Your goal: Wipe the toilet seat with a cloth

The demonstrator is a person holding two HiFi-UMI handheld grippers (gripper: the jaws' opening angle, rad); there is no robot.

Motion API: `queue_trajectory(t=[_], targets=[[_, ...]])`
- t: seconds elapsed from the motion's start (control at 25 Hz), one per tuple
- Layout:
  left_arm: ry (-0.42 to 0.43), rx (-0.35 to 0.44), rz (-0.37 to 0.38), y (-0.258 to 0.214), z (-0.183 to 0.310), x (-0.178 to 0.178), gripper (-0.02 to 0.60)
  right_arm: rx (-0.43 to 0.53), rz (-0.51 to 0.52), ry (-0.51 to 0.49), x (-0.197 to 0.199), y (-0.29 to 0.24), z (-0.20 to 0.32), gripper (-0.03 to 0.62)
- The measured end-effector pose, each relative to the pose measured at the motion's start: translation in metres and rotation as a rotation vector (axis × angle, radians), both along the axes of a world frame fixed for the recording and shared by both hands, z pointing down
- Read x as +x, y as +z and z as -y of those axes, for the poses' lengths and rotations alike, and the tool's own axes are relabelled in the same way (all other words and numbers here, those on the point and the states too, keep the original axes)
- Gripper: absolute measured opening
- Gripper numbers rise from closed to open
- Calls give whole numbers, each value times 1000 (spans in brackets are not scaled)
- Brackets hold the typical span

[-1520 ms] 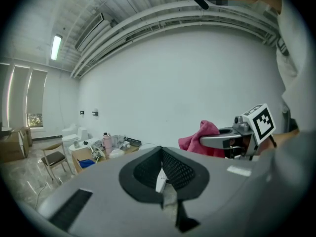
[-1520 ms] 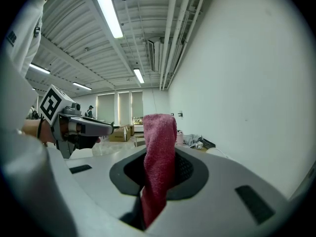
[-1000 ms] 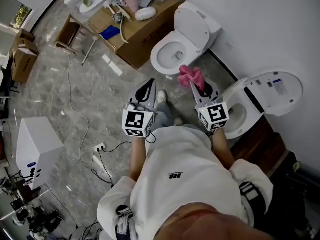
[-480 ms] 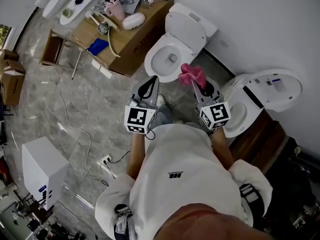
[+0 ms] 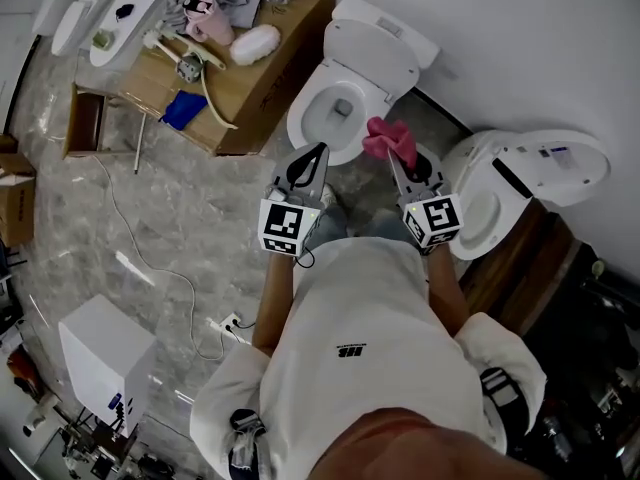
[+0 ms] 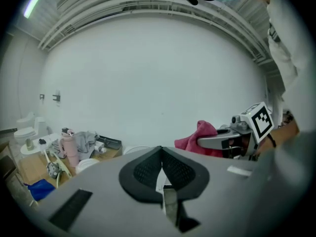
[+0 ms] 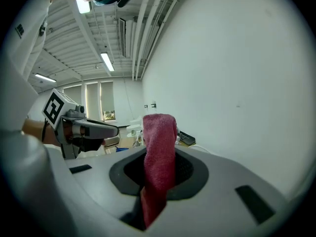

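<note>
As the head view looked steeply down, the person stood facing a white toilet (image 5: 400,60) with its lid tipped back against the wall and its toilet seat (image 5: 304,121) ringing the open bowl. Both tools were held out side by side in front of the white shirt. The left gripper (image 5: 320,152) pointed toward the bowl's near rim. The right gripper (image 5: 391,160) carried a pink cloth (image 5: 389,138), bunched at its tip and showing just to the right of that rim. A second toilet (image 5: 478,230) sat further right, and a cardboard box (image 5: 262,80) strewn with clutter stood to the left.

Over to the left gripper view: its jaws were pressed together with nothing between them, aimed at a bare white wall, the cloth-bearing tool level beside it. A pink bottle (image 6: 67,145) stood among the clutter at left.

And the right gripper view: its jaws were clamped on the cloth, which rose as a folded strip from between the pads, clear of the toilet.
</note>
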State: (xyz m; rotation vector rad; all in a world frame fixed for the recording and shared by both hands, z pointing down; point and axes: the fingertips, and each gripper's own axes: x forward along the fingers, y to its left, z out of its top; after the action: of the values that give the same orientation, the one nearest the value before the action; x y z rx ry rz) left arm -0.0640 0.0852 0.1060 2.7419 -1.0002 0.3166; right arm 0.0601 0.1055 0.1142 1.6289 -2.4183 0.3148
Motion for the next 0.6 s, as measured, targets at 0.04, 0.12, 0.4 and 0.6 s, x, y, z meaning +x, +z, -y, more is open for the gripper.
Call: queue_trajectory(t=[0.04,0.12,0.4,0.6], targets=[[3,-8,1,5,7,0,11,-9,-2,9,0,5,6,52],[4,-27,1,17,19,0,11,-31,-1,28,2,15,17,52],[-13,-86,7,63,55,9,11,-108,-28,49,19,66,47,52],[-24,-127,8,104,81,28,11,-174,-43,45,45,121,74,52]])
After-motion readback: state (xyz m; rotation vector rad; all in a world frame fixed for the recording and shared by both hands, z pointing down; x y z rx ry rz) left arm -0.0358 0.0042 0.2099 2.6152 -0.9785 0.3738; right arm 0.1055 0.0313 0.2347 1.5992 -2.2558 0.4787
